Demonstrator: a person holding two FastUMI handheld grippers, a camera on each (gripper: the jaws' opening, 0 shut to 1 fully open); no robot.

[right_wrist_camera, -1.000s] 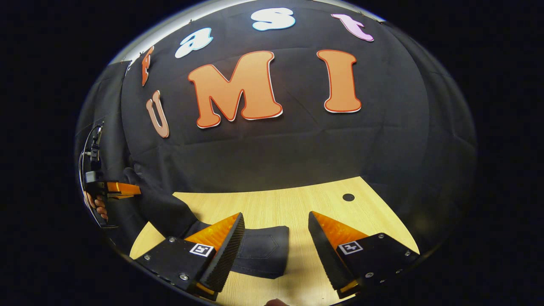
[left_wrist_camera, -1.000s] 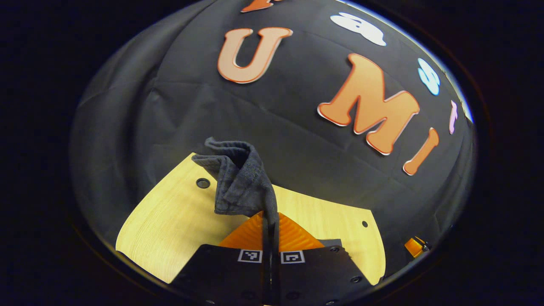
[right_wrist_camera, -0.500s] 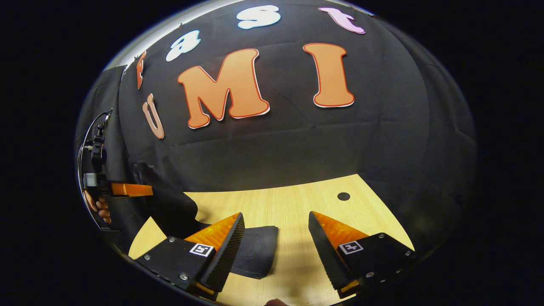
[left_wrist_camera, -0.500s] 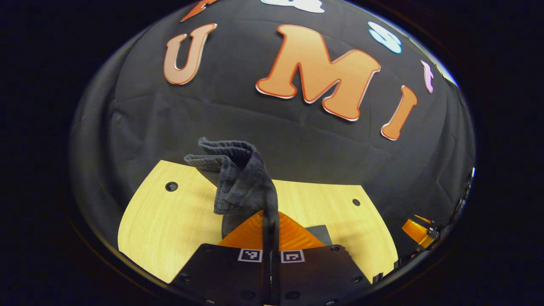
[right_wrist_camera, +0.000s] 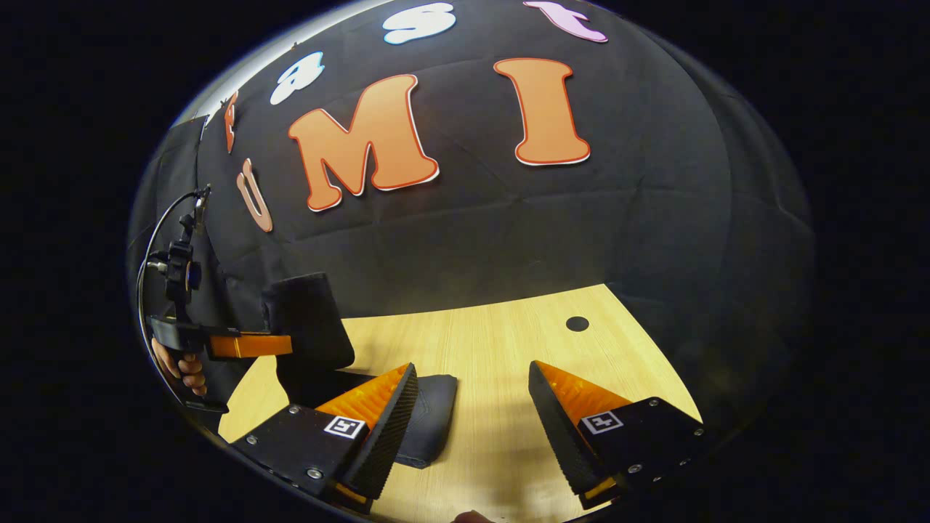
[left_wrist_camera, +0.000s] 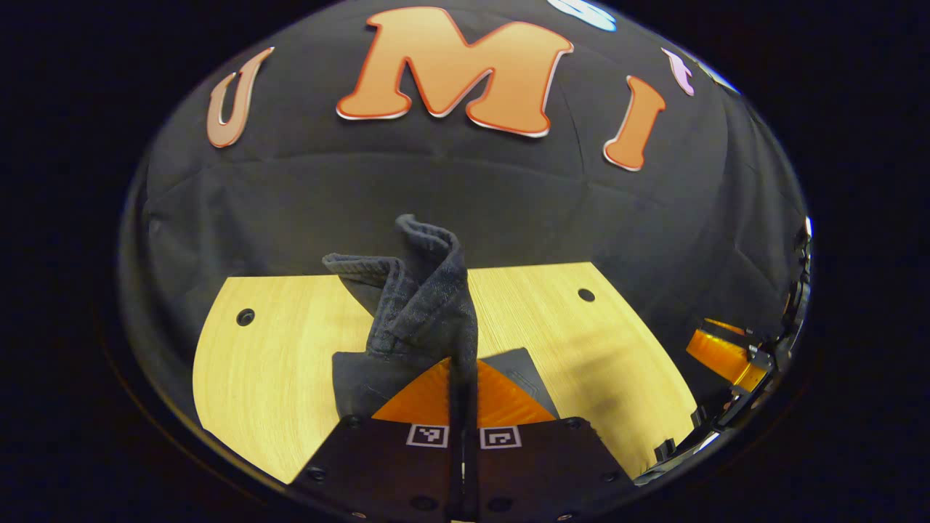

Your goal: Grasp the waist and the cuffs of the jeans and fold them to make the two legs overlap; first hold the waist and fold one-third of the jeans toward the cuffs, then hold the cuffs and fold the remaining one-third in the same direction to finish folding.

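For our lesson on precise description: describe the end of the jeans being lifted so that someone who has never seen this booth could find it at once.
Start at the pale wooden table in front of the black cloth wall. Dark jeans lie on it, and one end rises off the wood, pinched in the shut left gripper. That bunched, ribbed-edged end stands upright, whereas the rest lies flat near the open right gripper.

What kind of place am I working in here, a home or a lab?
Most likely a staged recording booth, not a home: a black cloth wall hangs behind a bare wooden table with round holes, and only the jeans lie on it.
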